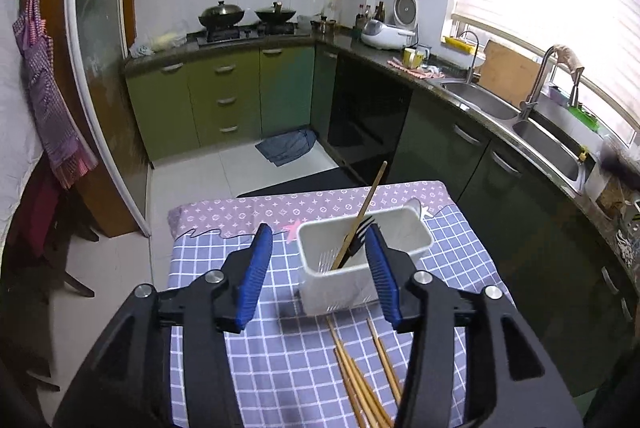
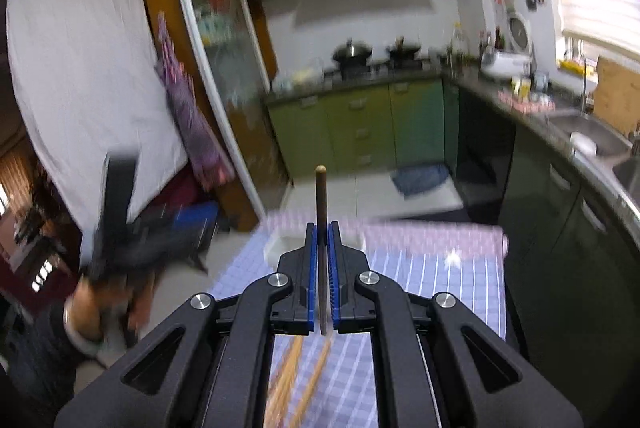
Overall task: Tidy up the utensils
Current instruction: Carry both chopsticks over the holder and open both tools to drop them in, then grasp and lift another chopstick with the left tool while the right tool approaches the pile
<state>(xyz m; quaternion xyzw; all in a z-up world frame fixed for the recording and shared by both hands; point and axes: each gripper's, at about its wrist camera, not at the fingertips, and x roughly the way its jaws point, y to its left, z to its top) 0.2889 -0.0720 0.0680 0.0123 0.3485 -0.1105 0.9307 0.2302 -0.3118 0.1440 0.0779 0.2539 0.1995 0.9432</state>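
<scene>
Nearest the left wrist camera, the left gripper [image 1: 318, 248] hangs with its blue pads spread and nothing between them. Beyond it a white utensil holder [image 1: 362, 260] stands on the checked surface [image 1: 280, 356], a single chopstick [image 1: 362, 218] and a black fork [image 1: 360, 234] leaning inside. Loose chopsticks [image 1: 366, 380] lie on the cloth just before the holder.

From the right wrist, the right gripper [image 2: 322, 232] is pressed onto a dark chopstick [image 2: 321, 196] standing upright between its pads. Blurred chopsticks [image 2: 300, 368] lie below.

Wooden chopsticks [image 1: 362, 380], matt plastic holder [image 1: 336, 284], cloth table cover [image 1: 280, 360].
</scene>
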